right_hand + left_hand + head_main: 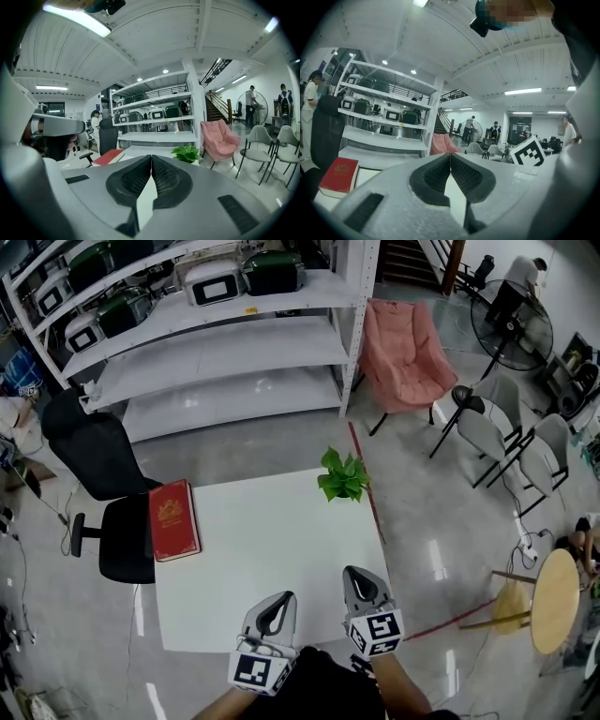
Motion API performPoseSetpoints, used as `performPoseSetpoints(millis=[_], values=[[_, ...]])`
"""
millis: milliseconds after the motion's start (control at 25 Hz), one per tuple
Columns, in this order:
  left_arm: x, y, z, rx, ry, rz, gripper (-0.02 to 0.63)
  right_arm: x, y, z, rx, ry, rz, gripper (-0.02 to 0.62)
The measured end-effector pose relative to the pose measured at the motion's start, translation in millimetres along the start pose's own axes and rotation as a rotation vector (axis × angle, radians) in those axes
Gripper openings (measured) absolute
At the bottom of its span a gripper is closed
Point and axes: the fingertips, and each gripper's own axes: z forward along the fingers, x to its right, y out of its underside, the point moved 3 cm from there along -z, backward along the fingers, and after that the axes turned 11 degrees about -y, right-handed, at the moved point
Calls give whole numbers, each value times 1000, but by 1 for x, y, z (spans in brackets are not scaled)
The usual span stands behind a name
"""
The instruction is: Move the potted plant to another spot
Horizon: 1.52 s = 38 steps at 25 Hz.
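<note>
Down at the 6 o'clock edge of the white table (272,540), my left gripper (280,602) and my right gripper (359,577) are side by side. Both have their fingers pressed together at the tips, with nothing between them. Far from me, at the table's 1 o'clock corner, stands the potted plant (342,476), green and leafy. At 9 o'clock a red book (173,519) lies flat on the table, and a black chair (105,486) is just beside it

**White table with a book and a plant**

The white square table (272,559) carries two things. A red book (173,519) lies flat along its left edge, close to the far left corner. A small potted plant (342,475) with green leaves stands at the far right corner, well apart from the book.
</note>
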Motion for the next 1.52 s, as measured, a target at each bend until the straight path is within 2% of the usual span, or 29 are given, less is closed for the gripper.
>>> performPoseSetpoints(millis=[200, 520, 1040, 1320, 1520], values=[[-2, 6, 21, -45, 38, 21, 17, 28, 7, 28, -65, 11, -26, 12], [-15, 5, 50, -70, 66, 20, 17, 64, 26, 79, -217, 24, -129, 12], [-47, 17, 76, -106, 72, -17, 17, 112, 65, 163, -568, 53, -562, 14], [-60, 19, 82, -106, 68, -21, 17, 137, 87, 194, -721, 56, -729, 17], [-64, 21, 85, -116, 68, -21, 17, 150, 95, 208, -785, 59, -788, 67]])
